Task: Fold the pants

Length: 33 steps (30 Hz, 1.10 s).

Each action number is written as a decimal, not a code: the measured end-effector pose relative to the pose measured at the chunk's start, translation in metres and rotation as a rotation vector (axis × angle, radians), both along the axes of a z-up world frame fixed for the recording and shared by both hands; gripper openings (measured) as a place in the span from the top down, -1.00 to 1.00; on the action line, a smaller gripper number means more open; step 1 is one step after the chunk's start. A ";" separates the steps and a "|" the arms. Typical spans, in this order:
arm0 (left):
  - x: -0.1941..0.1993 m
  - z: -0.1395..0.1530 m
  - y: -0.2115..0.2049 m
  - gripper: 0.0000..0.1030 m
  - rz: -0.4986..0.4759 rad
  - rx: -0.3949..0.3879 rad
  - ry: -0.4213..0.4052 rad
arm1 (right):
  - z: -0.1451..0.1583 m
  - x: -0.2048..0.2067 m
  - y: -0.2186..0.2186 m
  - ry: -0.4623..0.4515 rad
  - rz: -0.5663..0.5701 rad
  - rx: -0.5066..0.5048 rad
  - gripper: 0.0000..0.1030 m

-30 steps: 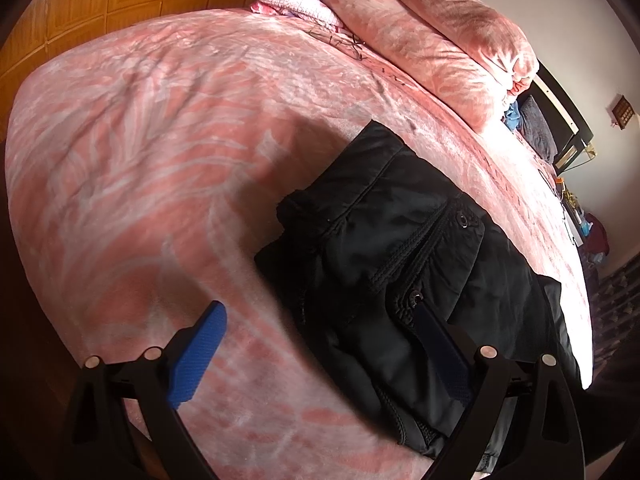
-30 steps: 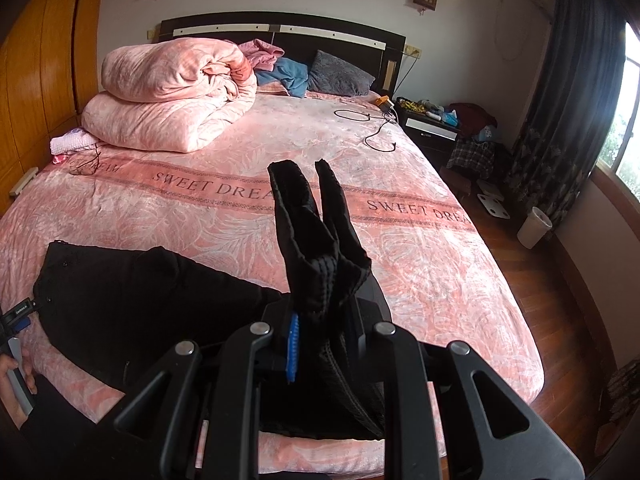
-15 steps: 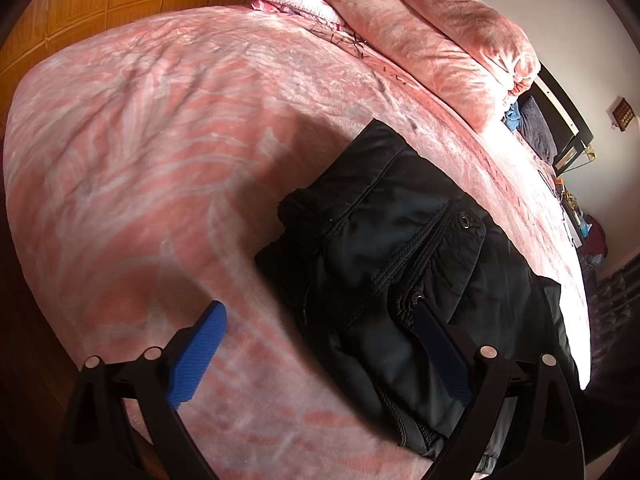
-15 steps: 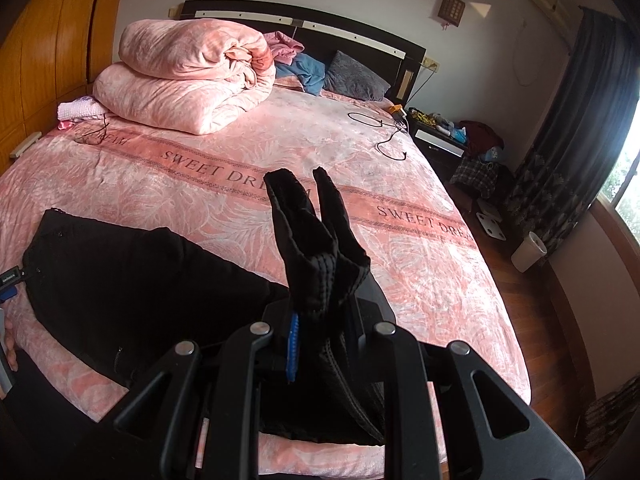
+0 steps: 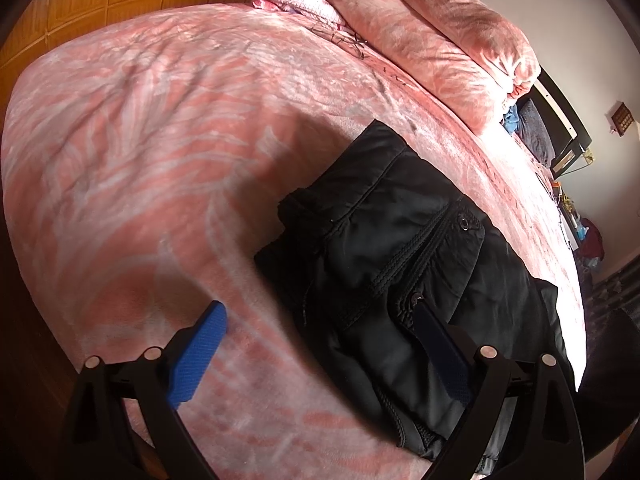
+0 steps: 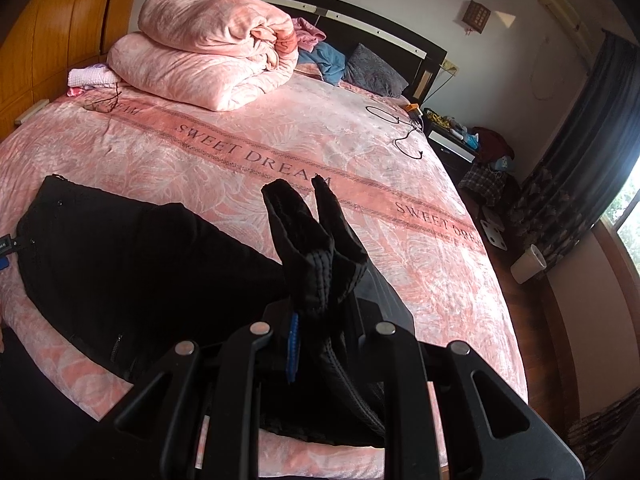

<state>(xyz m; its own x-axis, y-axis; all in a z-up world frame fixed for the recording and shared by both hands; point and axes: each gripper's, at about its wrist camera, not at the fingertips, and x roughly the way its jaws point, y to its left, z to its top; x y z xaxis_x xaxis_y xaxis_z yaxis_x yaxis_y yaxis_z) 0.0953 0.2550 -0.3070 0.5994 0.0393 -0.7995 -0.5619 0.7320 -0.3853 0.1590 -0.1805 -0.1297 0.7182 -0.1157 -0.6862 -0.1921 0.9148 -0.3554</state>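
Black pants [image 5: 400, 264] lie along the near edge of a pink bed [image 5: 160, 140], waist end with its snap and fly toward my left gripper. My left gripper [image 5: 320, 344] hangs open just above the waistband, one blue pad [image 5: 198, 356] over the blanket and the other [image 5: 440, 352] over the cloth. In the right wrist view the pants [image 6: 132, 264] stretch leftward across the bed [image 6: 320, 140]. My right gripper [image 6: 316, 332] is shut on the bunched leg cuffs [image 6: 312, 244], which stick up between its fingers.
A folded pink duvet [image 6: 212, 64] and pillows sit at the headboard end, with a black cable [image 6: 400, 128] on the blanket. A wooden wardrobe [image 6: 52, 32] stands left. At right are a nightstand [image 6: 452, 144], a white bin [image 6: 528, 268] and dark curtains [image 6: 576, 152].
My right gripper has moved left and down with the leg cuffs and rolled, so the bed looks tilted. The left gripper has stayed put and open.
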 end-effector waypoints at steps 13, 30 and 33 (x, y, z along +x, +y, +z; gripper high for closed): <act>-0.005 0.000 0.005 -0.84 -0.002 -0.024 -0.017 | -0.059 -0.010 0.058 0.027 0.070 -0.230 0.67; -0.012 0.001 0.009 -0.84 0.008 -0.033 -0.026 | -0.108 -0.018 0.088 0.077 0.096 -0.268 0.67; -0.012 0.000 0.011 -0.84 0.012 -0.040 -0.029 | -0.115 -0.020 0.091 0.093 0.104 -0.258 0.67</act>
